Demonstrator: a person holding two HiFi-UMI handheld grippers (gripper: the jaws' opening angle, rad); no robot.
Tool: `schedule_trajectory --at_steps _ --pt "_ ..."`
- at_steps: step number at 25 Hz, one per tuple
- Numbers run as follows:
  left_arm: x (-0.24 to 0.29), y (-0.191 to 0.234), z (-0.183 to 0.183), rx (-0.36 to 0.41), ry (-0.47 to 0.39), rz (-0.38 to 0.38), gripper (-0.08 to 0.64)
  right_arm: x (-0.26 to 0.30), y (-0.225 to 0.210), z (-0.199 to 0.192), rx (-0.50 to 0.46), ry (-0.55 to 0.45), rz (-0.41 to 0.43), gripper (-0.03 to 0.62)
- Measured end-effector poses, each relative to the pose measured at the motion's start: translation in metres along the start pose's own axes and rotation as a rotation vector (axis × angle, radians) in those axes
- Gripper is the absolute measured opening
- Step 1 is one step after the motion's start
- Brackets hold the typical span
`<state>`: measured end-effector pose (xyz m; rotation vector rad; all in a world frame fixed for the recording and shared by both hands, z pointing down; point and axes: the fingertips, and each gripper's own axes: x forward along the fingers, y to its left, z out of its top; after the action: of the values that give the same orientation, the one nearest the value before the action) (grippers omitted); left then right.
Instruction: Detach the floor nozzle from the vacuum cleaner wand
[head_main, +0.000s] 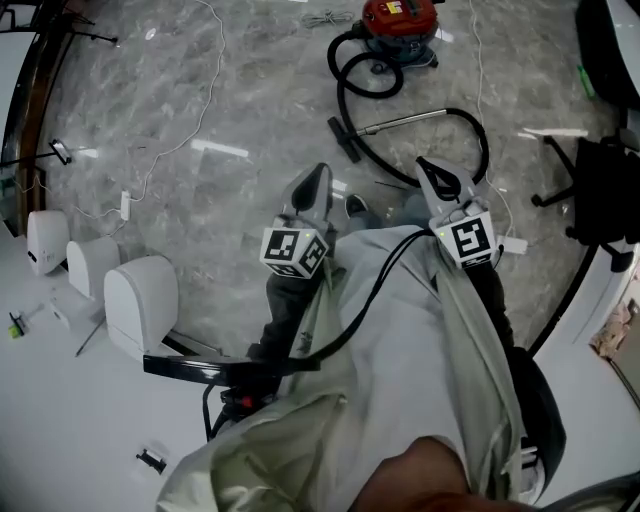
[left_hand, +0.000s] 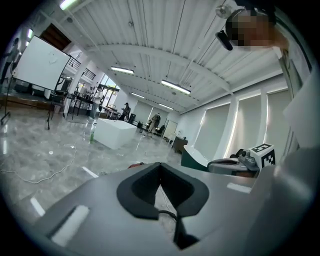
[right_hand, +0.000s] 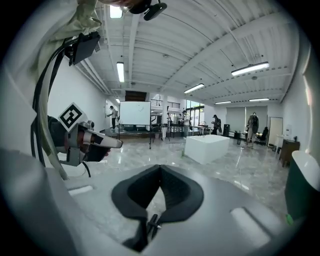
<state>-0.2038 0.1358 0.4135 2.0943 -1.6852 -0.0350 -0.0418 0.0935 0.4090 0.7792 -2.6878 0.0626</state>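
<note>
The left claw and right claw were each closed together and empty, held out side by side, probably because the person had not reached the vacuum yet. The black floor nozzle lay on the marble floor well ahead, attached to the metal wand.

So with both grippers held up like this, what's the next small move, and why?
Probably move toward the vacuum cleaner and lower both grippers to it. The left gripper and right gripper have their fingers together with nothing between them. Both are held well short of the floor nozzle, which lies on the floor ahead at the end of the metal wand.
</note>
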Motion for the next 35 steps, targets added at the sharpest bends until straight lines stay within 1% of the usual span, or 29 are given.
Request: schedule_trajectory --at_steps 2,5,8,10,12,14,16,18,19,20,22,24,25,26,28,29,30,32,35 --pt "0.008 -0.001 -0.007 -0.011 0.019 0.021 0.000 0.003 -0.008 -0.005 -0.054 0.020 0.002 0.000" --pt "0.022 -0.003 -0.018 -0.015 0.047 0.072 0.000 0.006 -0.022 -0.018 -0.148 0.084 0.014 0.000" --pt "0.043 -0.008 -0.027 -0.007 0.067 0.127 0.000 0.010 -0.038 -0.027 -0.191 0.095 0.063 0.000" --pt "0.058 -0.015 -0.036 -0.015 0.080 0.167 0.000 0.009 -0.049 -0.034 -0.201 0.105 0.115 0.000" --pt "0.072 -0.025 -0.049 -0.037 0.104 0.210 0.000 0.008 -0.057 -0.047 -0.212 0.130 0.189 0.000" --pt "0.088 -0.035 -0.063 -0.063 0.129 0.240 0.000 0.010 -0.063 -0.066 -0.221 0.147 0.260 0.000" --pt "0.102 -0.043 -0.077 -0.090 0.148 0.263 0.012 0.012 -0.072 -0.086 -0.224 0.167 0.308 0.002" --pt "0.111 -0.045 -0.091 -0.115 0.163 0.288 0.038 0.020 -0.081 -0.102 -0.177 0.190 0.341 0.000" --pt "0.114 -0.042 -0.099 -0.128 0.173 0.303 0.062 0.027 -0.086 -0.112 -0.144 0.197 0.345 0.002" --pt "0.115 -0.037 -0.109 -0.145 0.186 0.320 0.064 0.036 -0.092 -0.124 -0.119 0.213 0.336 0.002" --pt "0.114 -0.022 -0.136 -0.188 0.222 0.346 0.064 0.056 -0.104 -0.154 -0.117 0.268 0.299 0.002" --pt "0.114 -0.003 -0.170 -0.225 0.266 0.353 0.066 0.081 -0.107 -0.192 -0.147 0.323 0.282 0.003" --pt "0.115 0.009 -0.190 -0.235 0.288 0.349 0.066 0.095 -0.102 -0.215 -0.158 0.353 0.298 0.003" --pt "0.117 0.023 -0.212 -0.238 0.310 0.345 0.066 0.110 -0.093 -0.237 -0.163 0.380 0.333 0.003" --pt "0.129 0.060 -0.256 -0.214 0.347 0.340 0.066 0.147 -0.071 -0.271 -0.153 0.389 0.423 0.002" --pt "0.137 0.079 -0.277 -0.189 0.363 0.340 0.066 0.165 -0.060 -0.283 -0.140 0.375 0.456 0.002" --pt "0.145 0.096 -0.298 -0.162 0.377 0.342 0.065 0.183 -0.050 -0.294 -0.129 0.358 0.467 0.002" --pt "0.162 0.126 -0.338 -0.127 0.401 0.353 0.053 0.218 -0.035 -0.328 -0.120 0.357 0.442 0.002" --pt "0.190 0.160 -0.391 -0.112 0.432 0.361 0.046 0.264 -0.018 -0.399 -0.120 0.459 0.387 0.002"
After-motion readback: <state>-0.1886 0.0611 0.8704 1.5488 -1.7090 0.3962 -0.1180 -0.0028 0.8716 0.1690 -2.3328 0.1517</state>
